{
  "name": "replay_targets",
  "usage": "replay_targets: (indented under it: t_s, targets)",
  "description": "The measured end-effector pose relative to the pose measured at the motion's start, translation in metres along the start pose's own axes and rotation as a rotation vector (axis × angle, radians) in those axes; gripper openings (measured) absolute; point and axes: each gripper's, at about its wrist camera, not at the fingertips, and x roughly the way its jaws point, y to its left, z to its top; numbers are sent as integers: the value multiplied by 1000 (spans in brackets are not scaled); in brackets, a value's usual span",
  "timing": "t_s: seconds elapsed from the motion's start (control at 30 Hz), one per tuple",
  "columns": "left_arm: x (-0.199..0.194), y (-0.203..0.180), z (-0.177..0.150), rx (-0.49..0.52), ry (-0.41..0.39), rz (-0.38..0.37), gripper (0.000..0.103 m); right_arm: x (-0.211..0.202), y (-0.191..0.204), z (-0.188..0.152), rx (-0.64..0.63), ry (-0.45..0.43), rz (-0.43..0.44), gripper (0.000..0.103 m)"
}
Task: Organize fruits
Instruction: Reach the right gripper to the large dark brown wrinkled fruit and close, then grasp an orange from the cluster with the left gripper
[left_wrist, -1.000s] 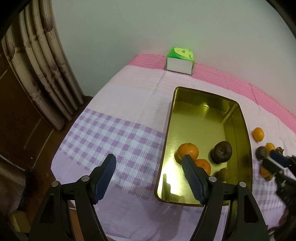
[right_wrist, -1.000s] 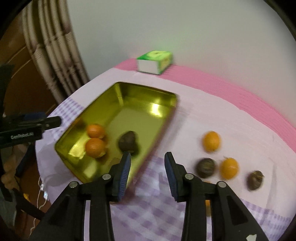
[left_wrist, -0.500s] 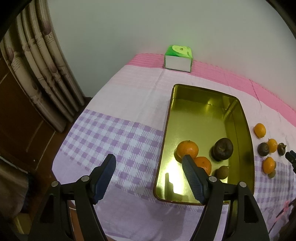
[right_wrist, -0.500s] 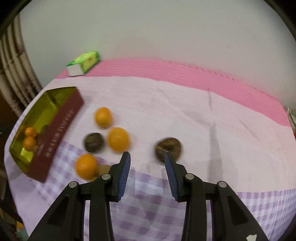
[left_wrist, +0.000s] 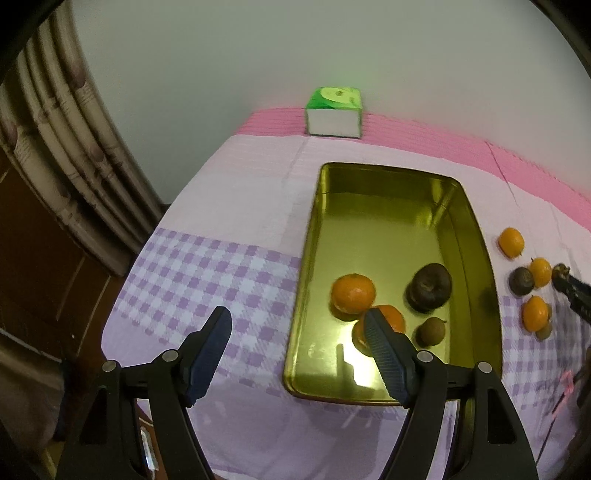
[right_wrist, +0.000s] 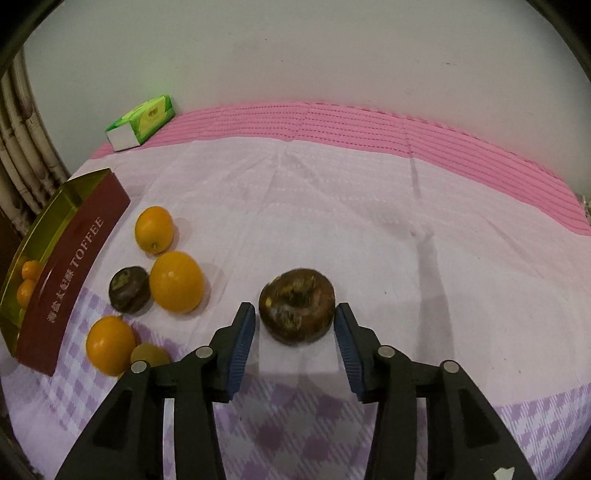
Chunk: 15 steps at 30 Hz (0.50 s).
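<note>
A gold tin tray (left_wrist: 388, 206) holds two oranges (left_wrist: 352, 293), a dark round fruit (left_wrist: 430, 286) and a small brown fruit (left_wrist: 431, 331). My left gripper (left_wrist: 299, 354) is open and empty above the tray's near left corner. My right gripper (right_wrist: 293, 341) is open, its jaws on either side of a dark brown fruit (right_wrist: 297, 310) lying on the cloth, not touching it. To its left lie three oranges (right_wrist: 177, 280), a dark fruit (right_wrist: 129, 290) and a small brown fruit (right_wrist: 149, 354). The tray's red side (right_wrist: 74, 273) reads TOFFEE.
A green and white tissue box (left_wrist: 334, 110) stands at the back by the wall; it also shows in the right wrist view (right_wrist: 142, 122). A curtain (left_wrist: 62, 147) hangs at the left beyond the table edge. The cloth (right_wrist: 369, 206) is pink, white and purple-checked.
My right gripper swung right, away from the tray, and closed in on the lone dark brown fruit, which now sits between its open jaws. My left gripper barely moved.
</note>
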Motion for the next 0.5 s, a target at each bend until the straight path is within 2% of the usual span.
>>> replay_targets:
  t_s: [0.23, 0.5]
  targets:
    - [-8, -39, 2, 58, 1, -70, 74, 4, -3, 0, -2, -28, 12, 41]
    - [-14, -109, 7, 167, 12, -202, 74, -3, -15, -10, 10, -45, -18, 40]
